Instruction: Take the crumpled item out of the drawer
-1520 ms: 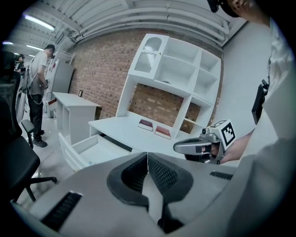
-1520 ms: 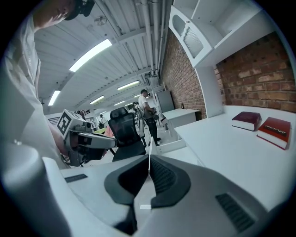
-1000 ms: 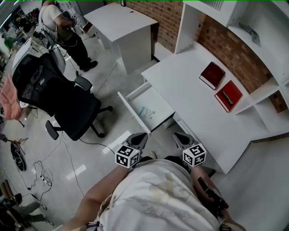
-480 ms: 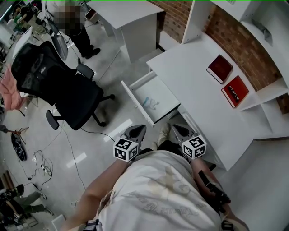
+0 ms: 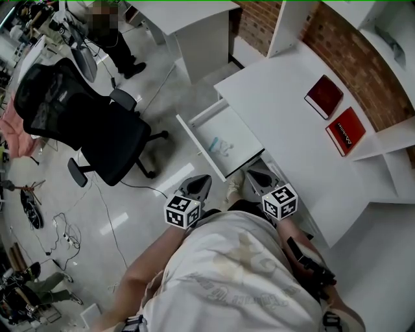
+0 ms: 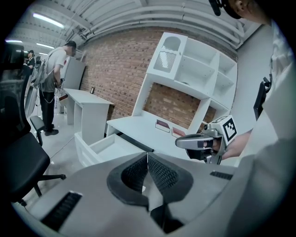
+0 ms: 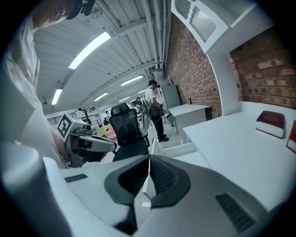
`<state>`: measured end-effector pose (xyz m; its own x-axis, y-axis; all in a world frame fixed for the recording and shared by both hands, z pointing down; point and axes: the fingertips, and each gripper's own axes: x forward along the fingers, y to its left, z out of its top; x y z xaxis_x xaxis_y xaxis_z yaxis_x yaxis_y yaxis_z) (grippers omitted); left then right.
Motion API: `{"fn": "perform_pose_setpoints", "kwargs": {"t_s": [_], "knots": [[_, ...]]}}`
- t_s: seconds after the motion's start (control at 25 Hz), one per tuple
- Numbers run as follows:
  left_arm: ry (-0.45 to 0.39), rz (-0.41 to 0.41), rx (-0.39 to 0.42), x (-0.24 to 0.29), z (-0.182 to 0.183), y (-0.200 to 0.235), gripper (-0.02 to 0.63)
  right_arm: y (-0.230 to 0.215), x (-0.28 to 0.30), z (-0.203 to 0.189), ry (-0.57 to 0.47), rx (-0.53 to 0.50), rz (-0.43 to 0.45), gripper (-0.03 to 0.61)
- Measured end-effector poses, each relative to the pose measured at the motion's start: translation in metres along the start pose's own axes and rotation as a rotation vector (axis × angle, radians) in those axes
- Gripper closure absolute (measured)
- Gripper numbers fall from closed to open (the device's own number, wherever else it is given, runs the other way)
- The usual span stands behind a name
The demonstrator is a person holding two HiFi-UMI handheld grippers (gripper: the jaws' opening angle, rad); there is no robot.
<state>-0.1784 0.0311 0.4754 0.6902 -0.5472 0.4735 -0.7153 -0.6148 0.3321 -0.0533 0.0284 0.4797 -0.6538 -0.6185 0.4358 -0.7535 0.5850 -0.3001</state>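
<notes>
A white drawer (image 5: 194, 146) stands pulled out from the white desk (image 5: 285, 123), and a small pale crumpled item (image 5: 220, 145) lies on its floor. My left gripper (image 5: 200, 181) hovers just short of the drawer's front edge, jaws shut and empty. To its right my right gripper (image 5: 254, 176) sits by the desk edge, beside the drawer's near corner, also shut with nothing held. In the left gripper view the drawer (image 6: 104, 147) lies ahead of my shut jaws and the right gripper (image 6: 185, 141) shows at the right. The right gripper view shows the drawer (image 7: 173, 148) ahead.
A black office chair (image 5: 84, 126) stands left of the drawer. Two red books (image 5: 337, 113) lie on the desk at the right. A person (image 5: 110, 32) stands by another white desk (image 5: 188, 19) at the back. Cables (image 5: 58, 233) trail over the floor at the left.
Both grippers have moved forward toward the open drawer, which now lies closer to them. Their jaws stay shut.
</notes>
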Motion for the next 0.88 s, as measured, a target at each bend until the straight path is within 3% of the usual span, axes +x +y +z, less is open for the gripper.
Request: {"fn": "perform_pose_setpoints", "kwargs": {"t_s": [0.44, 0.88], "knots": [[0.068, 0.019, 0.024, 0.033, 0.015, 0.026, 0.591, -0.034, 0.034, 0.025, 0.01, 0.002, 0.036, 0.554], [0.171, 0.036, 0.058, 0.08, 0.009, 0.036, 0.591, -0.069, 0.053, 0.022, 0.033, 0.036, 0.067, 0.554]]}}
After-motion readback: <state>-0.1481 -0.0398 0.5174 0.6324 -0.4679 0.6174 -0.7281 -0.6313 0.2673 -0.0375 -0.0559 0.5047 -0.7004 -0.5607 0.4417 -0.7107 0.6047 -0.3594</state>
